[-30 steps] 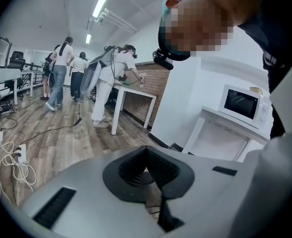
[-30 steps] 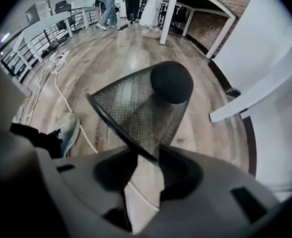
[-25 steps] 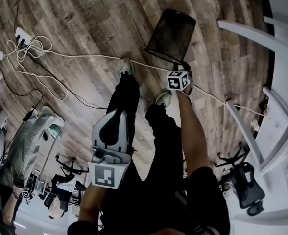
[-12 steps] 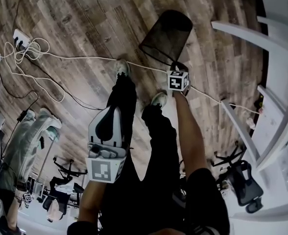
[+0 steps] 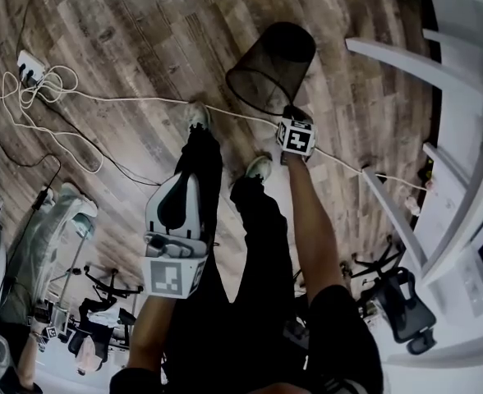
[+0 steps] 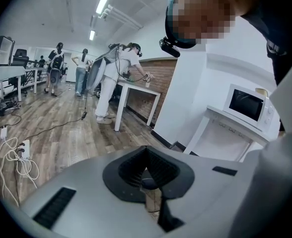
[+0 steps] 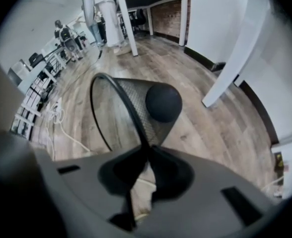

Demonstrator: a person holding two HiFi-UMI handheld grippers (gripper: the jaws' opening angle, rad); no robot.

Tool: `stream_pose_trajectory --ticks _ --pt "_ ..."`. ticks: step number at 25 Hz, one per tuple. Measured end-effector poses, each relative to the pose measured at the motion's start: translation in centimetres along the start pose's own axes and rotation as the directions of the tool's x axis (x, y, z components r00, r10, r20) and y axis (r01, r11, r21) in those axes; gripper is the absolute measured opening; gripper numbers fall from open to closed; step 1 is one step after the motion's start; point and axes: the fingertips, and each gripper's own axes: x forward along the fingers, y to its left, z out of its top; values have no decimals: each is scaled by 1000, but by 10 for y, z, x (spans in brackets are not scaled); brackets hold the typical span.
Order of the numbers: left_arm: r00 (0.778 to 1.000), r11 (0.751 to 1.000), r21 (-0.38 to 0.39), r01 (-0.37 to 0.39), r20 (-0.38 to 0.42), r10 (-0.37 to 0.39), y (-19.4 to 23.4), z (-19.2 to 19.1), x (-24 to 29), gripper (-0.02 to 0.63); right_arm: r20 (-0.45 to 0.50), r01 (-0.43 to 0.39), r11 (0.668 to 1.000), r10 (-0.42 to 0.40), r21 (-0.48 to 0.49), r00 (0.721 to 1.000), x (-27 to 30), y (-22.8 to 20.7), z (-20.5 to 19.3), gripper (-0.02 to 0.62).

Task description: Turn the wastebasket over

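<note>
Pinching the wastebasket (image 5: 270,62) (image 7: 138,105) by its near rim, your right gripper (image 5: 288,112) (image 7: 147,148) is just closing its jaws on it | wastebasket is sitting tilted directly ahead, bare floor (image 5: 143,39) lying beyond | your left gripper (image 5: 186,184) (image 6: 147,168) is idling closed and empty.

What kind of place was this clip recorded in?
Probably an open-plan office or lab: wheeled office chairs, a white desk where people are working, and a microwave on a counter.

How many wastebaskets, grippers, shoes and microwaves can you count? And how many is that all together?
Wastebasket: 1
Grippers: 2, the left gripper and the right gripper
Shoes: 2, the left shoe and the right shoe
Microwave: 1
Total: 6
</note>
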Motion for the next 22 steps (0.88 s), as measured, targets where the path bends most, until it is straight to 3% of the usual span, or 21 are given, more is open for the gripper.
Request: stream_pose_trajectory --ticks 10,19,22 --pt "999 999 9 33 -22 -33 -4 14 12 35 23 -54 970 49 237 999 -18 -2 14 58" --pt "996 997 22 68 -61 -66 -7 30 31 35 -49 -50 949 68 311 997 -41 -8 7 59" --pt "992 998 -16 62 -110 -63 0 25 36 35 -83 -49 944 80 327 993 -50 -3 -4 59"
